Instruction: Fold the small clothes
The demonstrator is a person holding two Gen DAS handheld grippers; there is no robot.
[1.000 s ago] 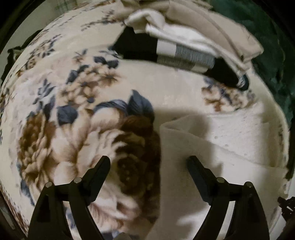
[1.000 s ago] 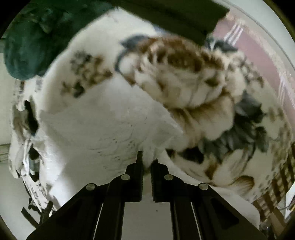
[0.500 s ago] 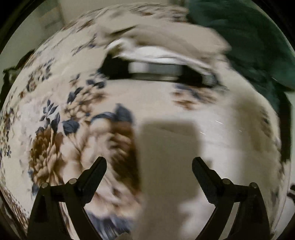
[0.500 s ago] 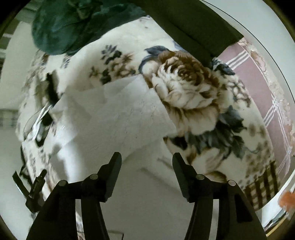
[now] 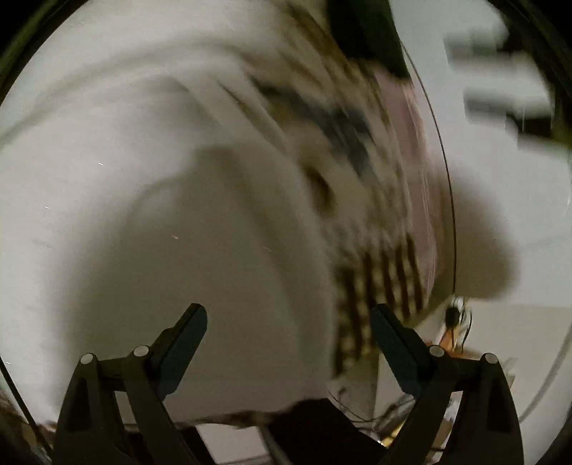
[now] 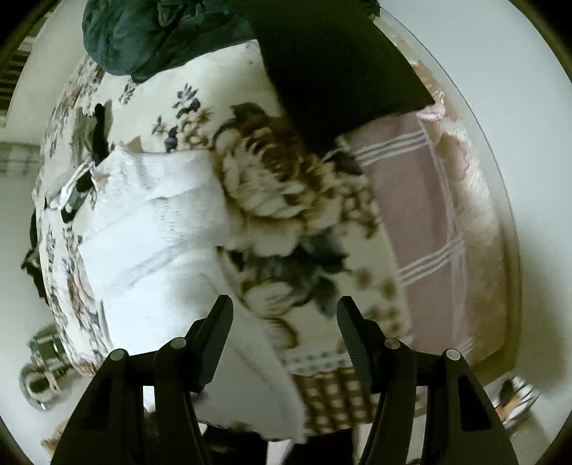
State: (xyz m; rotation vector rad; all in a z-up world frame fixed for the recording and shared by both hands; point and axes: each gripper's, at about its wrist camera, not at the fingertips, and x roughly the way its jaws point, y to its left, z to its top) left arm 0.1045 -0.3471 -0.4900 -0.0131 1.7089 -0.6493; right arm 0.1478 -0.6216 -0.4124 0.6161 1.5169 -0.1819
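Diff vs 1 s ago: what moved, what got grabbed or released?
The right tongs, shut on the white garment a second ago, have opened, let it go and drawn back. The left tongs swung right across the floral blanket, leaving that view blurred. Unchanged: left tongs open and empty; garment lying on the blanket.

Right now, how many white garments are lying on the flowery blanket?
1 clearly: the white garment lies left of the big brown flower. A smaller pale item may sit beside its far-left corner, too unclear to count.

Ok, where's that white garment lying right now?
In the right wrist view the white garment lies on the floral blanket, left of the big brown flower and ahead-left of the open right tool, with the dark green cloth beyond it.
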